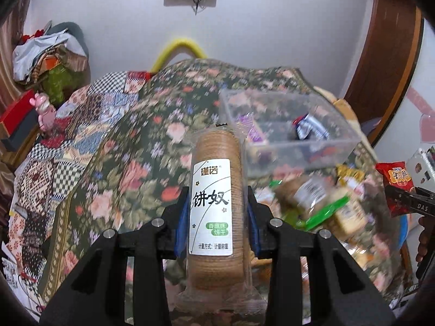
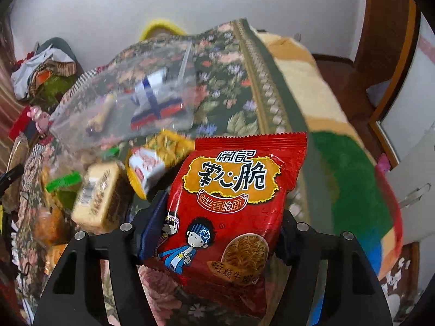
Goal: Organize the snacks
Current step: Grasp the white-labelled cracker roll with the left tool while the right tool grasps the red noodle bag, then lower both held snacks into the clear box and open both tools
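A floral-patterned bedspread [image 1: 141, 141] is spread under white walls, with a clear plastic rectangular bin [image 1: 288, 146] set far right and a pile of loose snack packets [image 1: 323, 203] near it. The left gripper [image 1: 216, 217] is clenched on a clear-wrapped round biscuit stack with a white label [image 1: 214, 198], held upright between its jaws. The right gripper [image 2: 217, 233] is clenched on a red crinkly noodle-snack bag [image 2: 233, 190]. The biscuits could be cracked by squeezing; the slick bag could be lost before the bin is reached.
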Available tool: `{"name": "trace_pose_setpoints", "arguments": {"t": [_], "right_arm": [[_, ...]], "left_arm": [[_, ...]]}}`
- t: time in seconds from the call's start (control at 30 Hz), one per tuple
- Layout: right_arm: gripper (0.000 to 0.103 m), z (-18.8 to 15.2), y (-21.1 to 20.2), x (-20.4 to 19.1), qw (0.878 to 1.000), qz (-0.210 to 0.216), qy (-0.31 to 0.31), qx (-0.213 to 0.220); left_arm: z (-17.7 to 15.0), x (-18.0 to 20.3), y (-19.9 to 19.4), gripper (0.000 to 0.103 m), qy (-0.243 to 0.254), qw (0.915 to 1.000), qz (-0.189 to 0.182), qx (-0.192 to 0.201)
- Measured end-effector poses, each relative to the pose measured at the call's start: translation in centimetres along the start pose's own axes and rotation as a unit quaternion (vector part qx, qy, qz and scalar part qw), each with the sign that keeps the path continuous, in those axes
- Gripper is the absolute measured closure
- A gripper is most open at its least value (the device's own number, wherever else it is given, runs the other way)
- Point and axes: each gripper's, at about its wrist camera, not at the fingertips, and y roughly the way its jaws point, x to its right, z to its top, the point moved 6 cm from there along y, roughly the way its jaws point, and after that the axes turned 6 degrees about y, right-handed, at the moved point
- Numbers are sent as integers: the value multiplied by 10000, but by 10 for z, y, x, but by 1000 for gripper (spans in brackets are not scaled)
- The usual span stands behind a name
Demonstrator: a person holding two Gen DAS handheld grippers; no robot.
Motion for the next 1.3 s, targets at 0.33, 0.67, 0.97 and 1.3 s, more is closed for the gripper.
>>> {"name": "trace_pose_setpoints", "arguments": {"t": [0.33, 0.67, 0.97, 1.3], "right_arm": [[39, 51, -29, -31, 9970, 366, -194, 649], [38, 88, -23, -79, 9915, 807, -481, 902], [38, 113, 22, -127, 9900, 1068, -685, 611], [38, 115, 79, -148, 9907, 1073, -839, 45]], "left_arm": [[52, 30, -1, 66, 79, 9990, -303, 321], [83, 43, 36, 66, 14, 9988, -452, 174], [105, 45, 72, 66, 86, 9983, -569, 23], [111, 45, 117, 66, 171, 9970, -714, -258]]}}
